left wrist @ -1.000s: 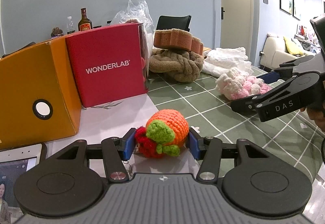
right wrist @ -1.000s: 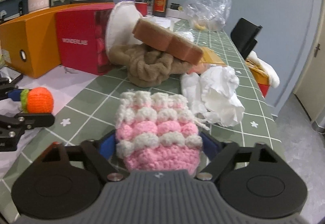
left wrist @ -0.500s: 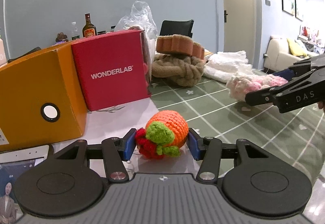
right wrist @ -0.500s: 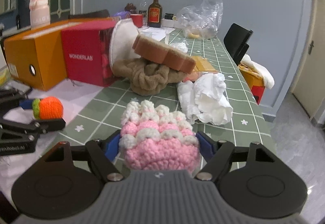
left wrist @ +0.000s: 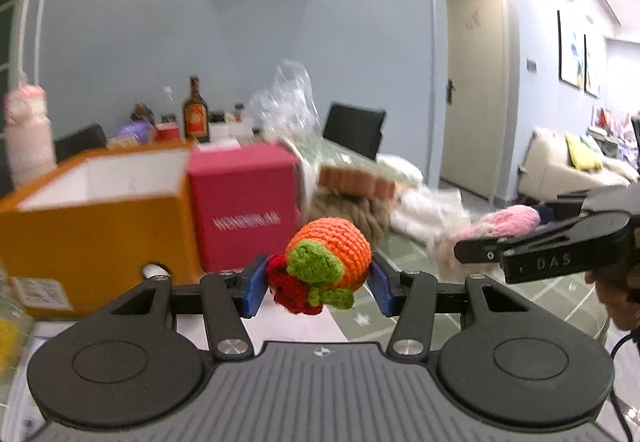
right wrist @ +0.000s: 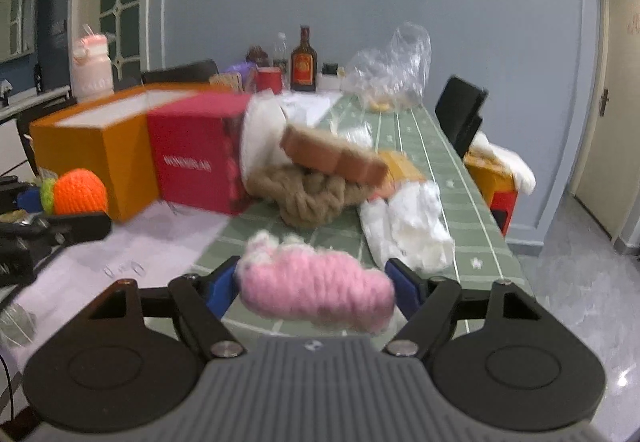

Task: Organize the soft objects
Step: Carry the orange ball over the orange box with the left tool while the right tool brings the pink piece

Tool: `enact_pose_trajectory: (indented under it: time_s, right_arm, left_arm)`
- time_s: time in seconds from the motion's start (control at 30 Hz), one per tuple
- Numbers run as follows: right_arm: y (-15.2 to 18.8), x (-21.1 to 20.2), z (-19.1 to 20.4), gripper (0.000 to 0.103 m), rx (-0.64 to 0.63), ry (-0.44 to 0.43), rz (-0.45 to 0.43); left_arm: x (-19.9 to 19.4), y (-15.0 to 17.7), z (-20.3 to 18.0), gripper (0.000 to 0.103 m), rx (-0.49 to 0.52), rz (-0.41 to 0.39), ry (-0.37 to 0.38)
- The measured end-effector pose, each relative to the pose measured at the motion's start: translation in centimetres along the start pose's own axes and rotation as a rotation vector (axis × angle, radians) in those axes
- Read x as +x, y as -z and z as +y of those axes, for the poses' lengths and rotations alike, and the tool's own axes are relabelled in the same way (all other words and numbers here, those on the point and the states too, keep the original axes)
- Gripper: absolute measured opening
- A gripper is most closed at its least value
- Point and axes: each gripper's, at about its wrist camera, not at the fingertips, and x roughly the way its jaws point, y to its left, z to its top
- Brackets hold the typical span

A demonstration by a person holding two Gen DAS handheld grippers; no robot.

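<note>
An orange crocheted fruit (left wrist: 329,256) and a pink-and-white knitted pouch (right wrist: 316,292) are both held above the table.

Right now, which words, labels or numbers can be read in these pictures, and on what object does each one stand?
"DAS": on the side of the black right gripper, letters smeared.
"WONDERLAB": white print on the red cardboard box, blurred, barely legible.
Brown glass bottle: label too blurred to read.
Orange cardboard box: white sticker too small to read.

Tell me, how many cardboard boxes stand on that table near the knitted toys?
2, as far as I can see. The orange box stands at the left with its top open; the red box stands right beside it. Another orange thing at the far table edge might be one.
</note>
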Motion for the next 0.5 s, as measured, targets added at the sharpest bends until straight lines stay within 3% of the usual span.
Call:
enact_pose_trajectory:
  time_s: [0.1, 0.27, 0.5]
  right_arm:
    - [-1.5, -0.7, 1.0, 0.076, 0.016, -0.017, -0.038]
    - [-4.9, -0.8, 3.2, 0.076, 0.065, -0.098, -0.095]
    - [-10.0, 1.8, 7.6, 0.076, 0.096, -0.259, -0.166]
  left_arm:
    - [-2.9, -1.3, 1.1, 0.060, 0.014, -0.080, -0.061]
    - [-6.7, -3.5, 4.9, 0.060, 0.010, -0.145, -0.174]
    - [-6.5, -6.9, 11.5, 0.060, 0.005, -0.131, -0.287]
